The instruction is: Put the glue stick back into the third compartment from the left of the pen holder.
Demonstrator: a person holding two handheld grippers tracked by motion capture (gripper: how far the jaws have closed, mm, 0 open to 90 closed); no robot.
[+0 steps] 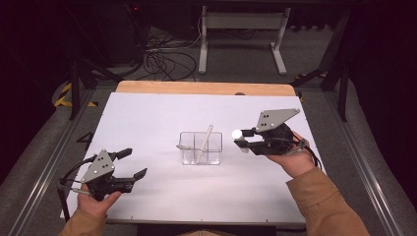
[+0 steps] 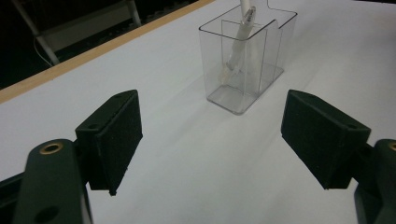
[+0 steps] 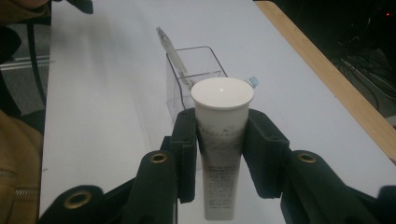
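Observation:
A clear plastic box with a divider stands at the middle of the white table; a white pen leans inside it, also seen as the pen and the pen. My right gripper, held above the table just right of the box, is shut on a white tube that stands upright between its jaws, flat round cap on top. My left gripper rests low at the near left with its jaws wide open and nothing between them; the box lies ahead of it.
The table's wooden far edge runs along the back. Beyond it stand a white frame and loose cables on the floor. A person's tan sleeve comes in at the bottom right.

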